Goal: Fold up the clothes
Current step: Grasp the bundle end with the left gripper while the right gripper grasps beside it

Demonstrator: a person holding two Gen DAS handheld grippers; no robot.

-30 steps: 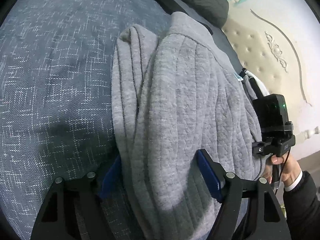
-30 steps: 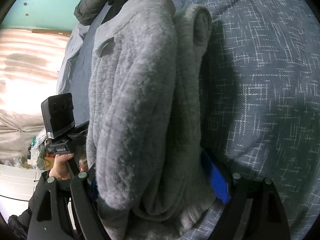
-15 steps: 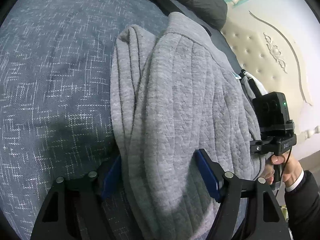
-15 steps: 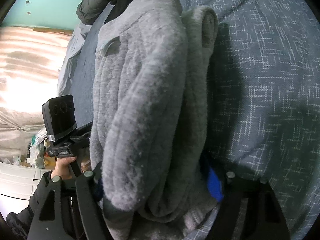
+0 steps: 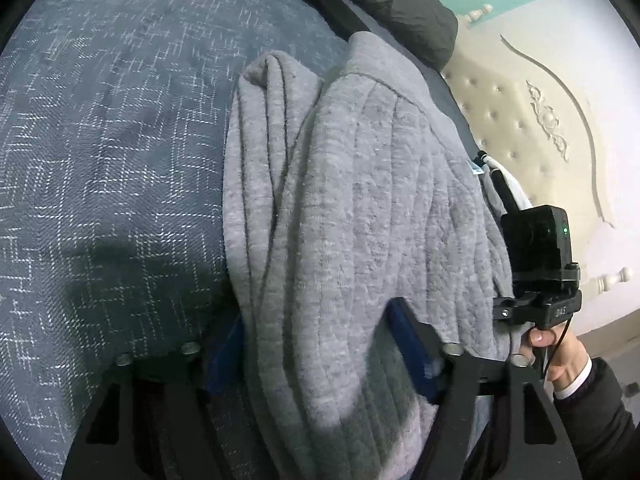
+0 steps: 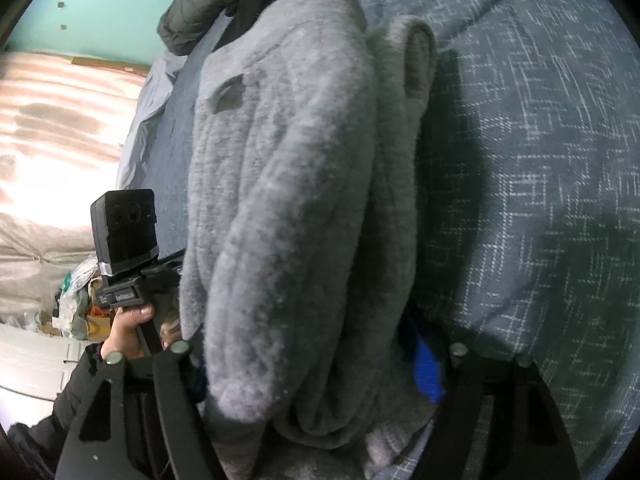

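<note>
Sweater (image 5: 360, 220), folded thick, spans my two tools: left tool (image 5: 320, 348) and right tool (image 6: 312, 364) each clamp an end (long axis between them) above the bed (image 5: 100, 140).

Grey garment (image 5: 360, 240) hides both claws' pad faces; lower folds cut off.

Garment (image 5: 360, 208): heathered light grey, quilted in wavy stitched lines; fleecier grey noted in right wrist view (image 6: 288, 184). Bedspread (image 5: 112, 168): dark slate blue, crosshatched with broken white threads. Claw pads (image 5: 412, 348): blue, on black frames. Headboard (image 5: 532, 120): cream, button-tufted. Wall (image 6: 108, 12): teal. Jacket (image 5: 392, 8): dark olive-black.
</note>
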